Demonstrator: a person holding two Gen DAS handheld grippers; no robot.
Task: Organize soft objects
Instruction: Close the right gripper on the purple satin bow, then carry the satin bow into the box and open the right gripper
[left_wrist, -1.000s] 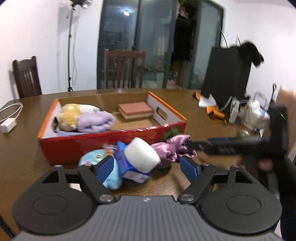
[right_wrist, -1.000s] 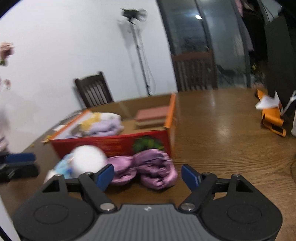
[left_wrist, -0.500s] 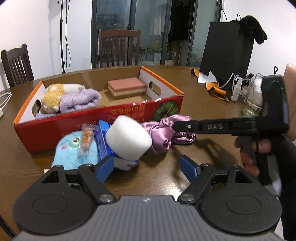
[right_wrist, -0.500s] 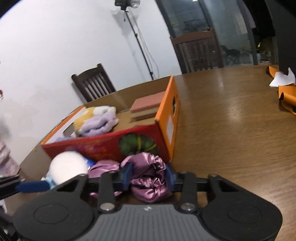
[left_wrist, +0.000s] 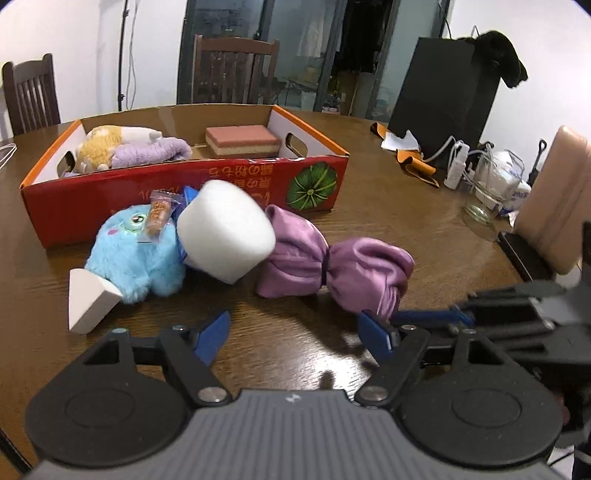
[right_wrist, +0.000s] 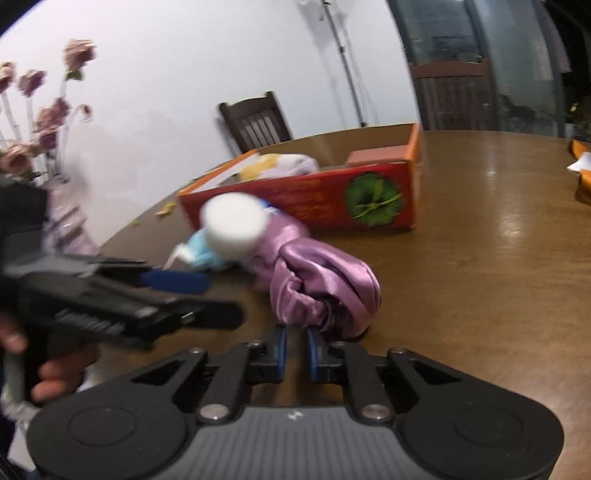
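Gripping nothing yet, your two grippers sit just short of the purple satin bundle (left_wrist: 334, 264) on the wooden table (left_wrist: 406, 206).

Your left gripper (left_wrist: 293, 334) has its blue fingers spread wide apart over bare wood, facing the loose pile: a blue plush toy (left_wrist: 136, 254) with a snack packet (left_wrist: 159, 218) on it, a white foam cylinder (left_wrist: 225, 234) leaning between the plush and the satin, and a white foam wedge (left_wrist: 88, 301) touching the plush's near side. Your right gripper (right_wrist: 294, 349) has its jaws drawn nearly together, with only a slim gap, just beside the satin bundle's near end; whether they pinch fabric you cannot tell from the blurred view. Behind the pile, the red cardboard box (left_wrist: 110, 188) holds a yellow-and-white plush (left_wrist: 107, 142), a lavender towel (left_wrist: 151, 153) and a pink sponge (left_wrist: 242, 140).
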